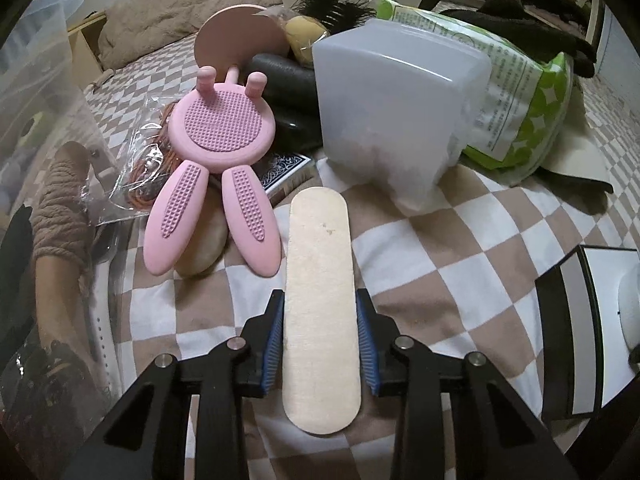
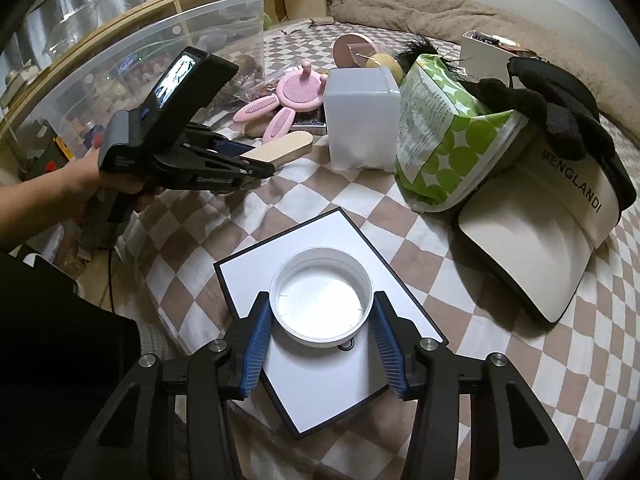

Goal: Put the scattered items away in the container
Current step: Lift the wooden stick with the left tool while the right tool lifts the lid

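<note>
Checkered bedspread (image 2: 304, 188), lid (image 2: 321, 304) between right claw (image 2: 321, 334) pads

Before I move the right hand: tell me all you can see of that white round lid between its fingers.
The white round plastic lid is shallow, lying open side up, its inside smooth and empty, with a low rim and an outer lip. It rests on a flat white board with a dark edge on the checked bedcover. The right gripper is shut on it, blue ribbed pads pressing on opposite sides of the rim.
</note>
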